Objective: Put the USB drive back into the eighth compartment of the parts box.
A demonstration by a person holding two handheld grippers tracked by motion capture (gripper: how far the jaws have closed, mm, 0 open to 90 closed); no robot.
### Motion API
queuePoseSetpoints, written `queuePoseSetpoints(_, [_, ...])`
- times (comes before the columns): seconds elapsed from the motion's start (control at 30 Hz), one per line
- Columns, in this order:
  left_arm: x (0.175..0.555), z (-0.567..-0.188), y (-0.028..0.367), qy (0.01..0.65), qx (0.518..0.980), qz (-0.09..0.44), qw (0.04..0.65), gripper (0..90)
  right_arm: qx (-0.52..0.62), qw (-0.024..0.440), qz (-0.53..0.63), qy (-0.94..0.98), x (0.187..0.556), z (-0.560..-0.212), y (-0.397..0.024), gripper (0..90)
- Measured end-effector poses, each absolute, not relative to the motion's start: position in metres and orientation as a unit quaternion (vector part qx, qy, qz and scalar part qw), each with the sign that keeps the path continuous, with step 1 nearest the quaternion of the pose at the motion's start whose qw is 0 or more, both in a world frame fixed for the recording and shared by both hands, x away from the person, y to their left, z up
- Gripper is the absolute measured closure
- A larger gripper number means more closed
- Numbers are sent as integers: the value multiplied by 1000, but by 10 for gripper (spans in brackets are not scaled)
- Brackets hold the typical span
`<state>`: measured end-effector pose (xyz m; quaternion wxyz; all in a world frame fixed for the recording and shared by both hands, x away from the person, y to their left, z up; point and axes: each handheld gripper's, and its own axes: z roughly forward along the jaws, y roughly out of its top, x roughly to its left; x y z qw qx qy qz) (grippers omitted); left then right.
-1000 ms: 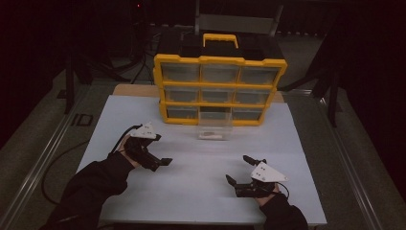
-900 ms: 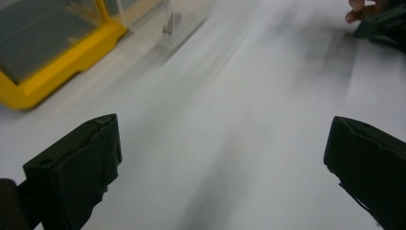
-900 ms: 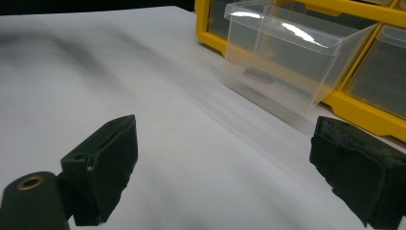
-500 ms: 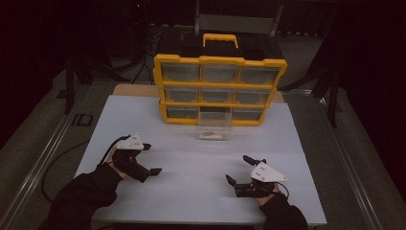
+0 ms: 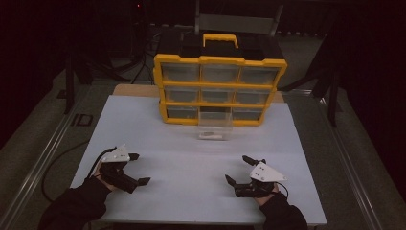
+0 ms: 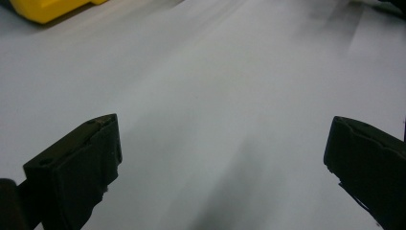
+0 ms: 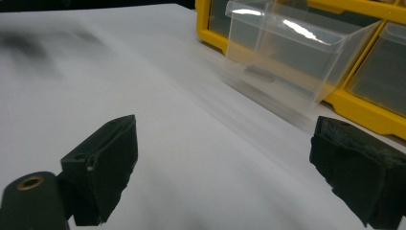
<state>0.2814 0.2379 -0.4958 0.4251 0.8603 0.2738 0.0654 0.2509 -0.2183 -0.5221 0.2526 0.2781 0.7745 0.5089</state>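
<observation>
The left tool sits low over the white desk near its front left corner, jaws spread wide with nothing between them; in the left gripper view the same wide gap shows bare white surface, with a scrap of yellow at the far top left. The right tool rests near the front right part of the desk, its jaws also wide apart and empty, pointing toward the back edge. The person's dark sleeves come in from the front edge behind each tool. Well ahead of both tools, about midway across the desk and toward the back, a clear plastic drawer stands pulled out of the bottom row of the yellow organiser, its front end resting on the desk and something small and dark lying inside it. In the right gripper view that drawer sits ahead and to the right of the open jaws, tilted, well apart from them. The organiser stands upright at the back edge of the desk, with three rows of clear drawers and a yellow handle on top.
</observation>
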Motion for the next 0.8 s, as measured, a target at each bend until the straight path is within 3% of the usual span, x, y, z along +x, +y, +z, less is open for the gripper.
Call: queuePoseSetpoints(0.8, [256,-520,275,327,836,86,433,4,279,249,508,776,251,-523,-218,94])
